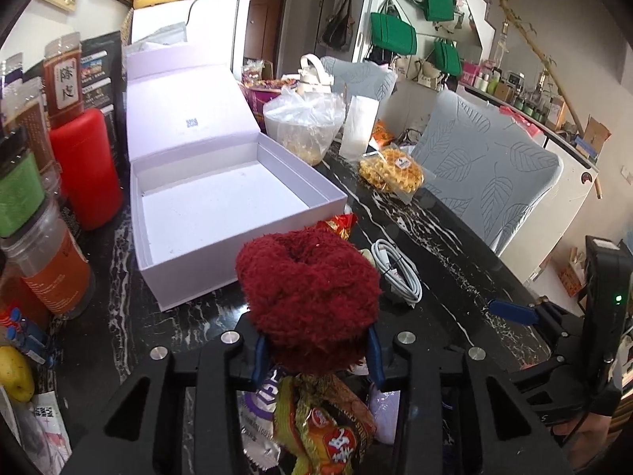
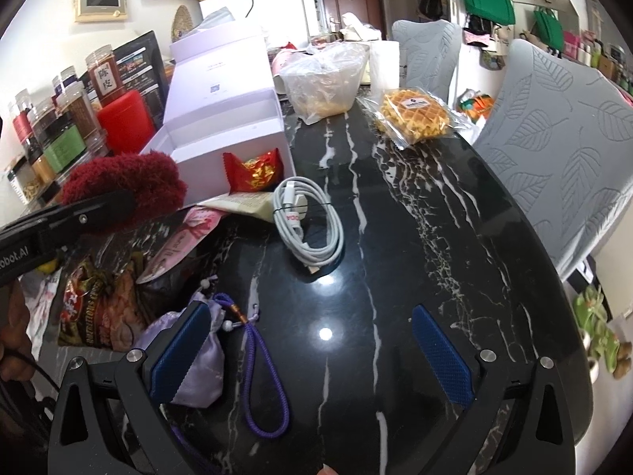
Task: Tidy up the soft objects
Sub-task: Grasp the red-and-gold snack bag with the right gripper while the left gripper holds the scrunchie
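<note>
My left gripper (image 1: 316, 356) is shut on a fluffy dark red sock roll (image 1: 310, 289), held above the black marble table just in front of the open white box (image 1: 221, 202). The sock roll also shows at the left of the right wrist view (image 2: 126, 182), beside the box (image 2: 221, 118). My right gripper (image 2: 312, 352) is open and empty, low over the table. A lilac satin pouch (image 2: 198, 372) with a purple cord (image 2: 265, 380) lies against its left finger (image 2: 178, 356). The box looks empty inside.
A coiled white cable (image 2: 308, 225) lies mid-table, a red snack packet (image 2: 253, 170) leans on the box. Snack bags (image 2: 99, 308) lie at the left, a waffle pack (image 2: 415, 114) and plastic bag (image 2: 324, 79) behind. Jars (image 1: 39, 213) stand left of the box. Grey chairs (image 2: 561, 166) line the right edge.
</note>
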A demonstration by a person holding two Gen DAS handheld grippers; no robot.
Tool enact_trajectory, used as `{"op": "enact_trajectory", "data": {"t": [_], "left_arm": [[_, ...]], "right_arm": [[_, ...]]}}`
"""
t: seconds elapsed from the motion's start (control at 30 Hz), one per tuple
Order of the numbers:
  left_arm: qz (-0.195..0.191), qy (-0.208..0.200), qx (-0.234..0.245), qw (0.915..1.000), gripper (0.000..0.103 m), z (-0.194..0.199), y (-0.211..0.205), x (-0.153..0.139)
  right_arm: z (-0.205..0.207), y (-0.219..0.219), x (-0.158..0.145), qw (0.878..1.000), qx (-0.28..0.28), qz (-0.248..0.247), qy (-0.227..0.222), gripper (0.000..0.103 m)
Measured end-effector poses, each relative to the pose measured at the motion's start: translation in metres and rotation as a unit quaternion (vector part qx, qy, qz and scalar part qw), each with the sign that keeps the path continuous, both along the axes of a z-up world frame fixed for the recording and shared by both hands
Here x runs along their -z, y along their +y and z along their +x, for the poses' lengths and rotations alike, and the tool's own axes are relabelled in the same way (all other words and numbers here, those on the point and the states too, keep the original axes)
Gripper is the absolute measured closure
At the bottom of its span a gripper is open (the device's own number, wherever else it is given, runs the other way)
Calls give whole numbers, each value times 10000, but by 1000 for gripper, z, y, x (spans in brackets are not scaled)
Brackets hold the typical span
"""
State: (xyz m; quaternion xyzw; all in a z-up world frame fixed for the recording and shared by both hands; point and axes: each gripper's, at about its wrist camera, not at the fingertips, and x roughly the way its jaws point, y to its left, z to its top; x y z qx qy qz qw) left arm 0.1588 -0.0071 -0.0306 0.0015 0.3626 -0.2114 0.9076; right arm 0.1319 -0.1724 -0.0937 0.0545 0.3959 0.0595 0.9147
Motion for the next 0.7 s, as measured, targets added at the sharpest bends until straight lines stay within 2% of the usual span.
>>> {"op": "enact_trajectory", "data": {"t": [0.33,0.53,0.7], "left_arm": [[10,-384,-429,9983,65,-34,35,-25],[22,-381,-740,9965,65,-50,61,-24],[43,-335,-1011,9943,65,-57,82,-18]], "right_arm": [[-13,27,-13,9982,-546,145,-201,0],[-16,57,-17,9942,-1031,117,-273,0],[-13,80,-15,9887,-1428,427,-149,0]]}}
